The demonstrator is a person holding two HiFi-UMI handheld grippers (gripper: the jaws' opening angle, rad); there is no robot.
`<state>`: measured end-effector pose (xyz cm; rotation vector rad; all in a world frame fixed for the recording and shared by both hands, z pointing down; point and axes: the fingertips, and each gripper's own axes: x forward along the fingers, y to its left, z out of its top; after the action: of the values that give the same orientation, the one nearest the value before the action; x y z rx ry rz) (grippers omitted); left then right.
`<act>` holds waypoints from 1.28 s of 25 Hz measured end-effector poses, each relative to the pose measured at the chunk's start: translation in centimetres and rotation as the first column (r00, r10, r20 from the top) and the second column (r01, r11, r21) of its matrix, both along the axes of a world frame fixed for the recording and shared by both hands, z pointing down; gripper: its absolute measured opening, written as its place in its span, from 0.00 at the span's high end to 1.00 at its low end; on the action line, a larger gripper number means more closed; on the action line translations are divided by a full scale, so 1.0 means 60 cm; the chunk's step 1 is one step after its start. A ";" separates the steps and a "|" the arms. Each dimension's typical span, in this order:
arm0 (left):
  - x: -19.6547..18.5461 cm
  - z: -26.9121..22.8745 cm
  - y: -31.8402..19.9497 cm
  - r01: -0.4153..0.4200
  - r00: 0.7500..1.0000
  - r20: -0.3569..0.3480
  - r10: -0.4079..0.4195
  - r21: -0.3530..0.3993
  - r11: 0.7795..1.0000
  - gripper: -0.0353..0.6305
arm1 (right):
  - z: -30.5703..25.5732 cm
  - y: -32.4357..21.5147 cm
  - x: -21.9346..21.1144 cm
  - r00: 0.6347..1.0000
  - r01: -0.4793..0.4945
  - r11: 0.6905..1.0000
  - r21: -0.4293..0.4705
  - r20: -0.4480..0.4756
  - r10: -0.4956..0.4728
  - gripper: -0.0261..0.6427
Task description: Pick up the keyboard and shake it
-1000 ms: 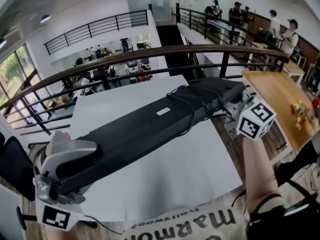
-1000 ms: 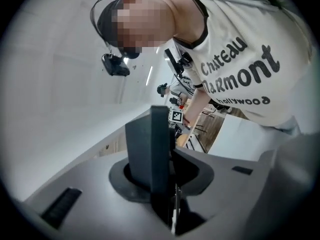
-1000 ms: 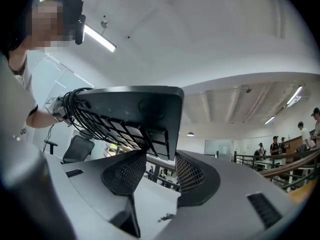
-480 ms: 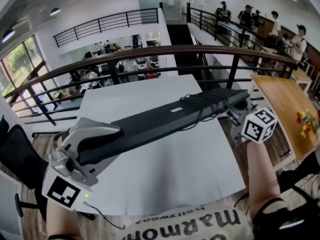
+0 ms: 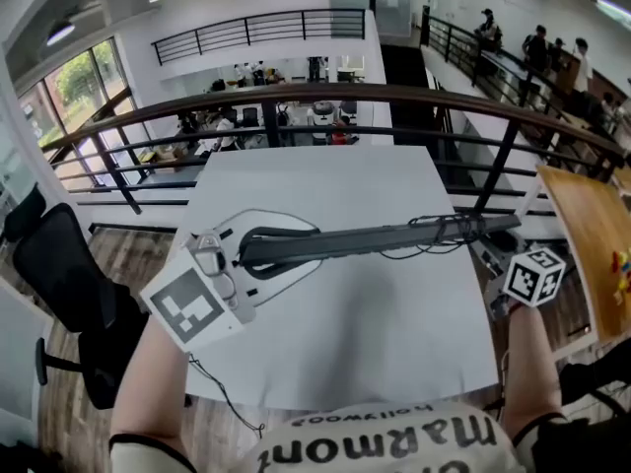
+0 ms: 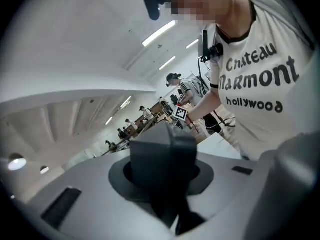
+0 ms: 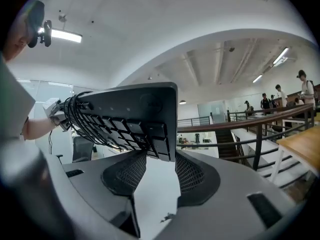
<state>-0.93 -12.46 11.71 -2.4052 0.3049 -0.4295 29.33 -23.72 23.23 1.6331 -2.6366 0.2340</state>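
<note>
The black keyboard (image 5: 375,239) hangs in the air over the white table (image 5: 325,180), nearly edge-on in the head view, its cable (image 5: 444,227) wound round the right end. My left gripper (image 5: 251,254) grips the left end; in the left gripper view the keyboard's end (image 6: 162,156) fills my left gripper (image 6: 167,186), whose jaws are opening slightly while the pads still touch it. My right gripper (image 5: 493,239) is shut on the right end. In the right gripper view the keyboard (image 7: 135,115) stands key-side down in my right gripper (image 7: 157,161), with the cable (image 7: 80,119) looped round it.
A dark curved railing (image 5: 325,95) runs behind the table. A black office chair (image 5: 69,284) stands at the left and a wooden table (image 5: 592,225) at the right. People stand on the walkway at the back right.
The keyboard has turned from showing its broad underside to nearly edge-on. Its left end, with my left gripper, has moved up and right in the view; the right end has barely shifted.
</note>
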 end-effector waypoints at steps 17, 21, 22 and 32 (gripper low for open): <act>-0.028 0.272 0.057 0.051 0.999 0.009 -0.053 -0.489 0.871 0.83 | 0.362 0.134 -0.038 0.999 0.026 0.874 -0.486 0.035 -0.011 0.66; -0.037 0.299 0.072 0.062 0.998 0.017 -0.062 -0.531 0.845 0.83 | 0.401 0.158 -0.048 0.999 0.032 0.847 -0.530 0.024 -0.024 0.66; -0.039 0.302 0.073 0.064 0.998 0.018 -0.065 -0.540 0.839 0.83 | 0.405 0.161 -0.050 0.999 0.032 0.844 -0.536 0.018 -0.027 0.66; -0.046 0.304 0.070 0.074 0.997 0.011 -0.082 -0.557 0.827 0.83 | 0.407 0.159 -0.056 0.999 0.035 0.836 -0.548 0.016 -0.031 0.66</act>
<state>-3.67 -8.25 29.93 -2.9778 0.3162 -0.6073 26.00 -14.16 47.68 1.3788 -2.2798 0.9011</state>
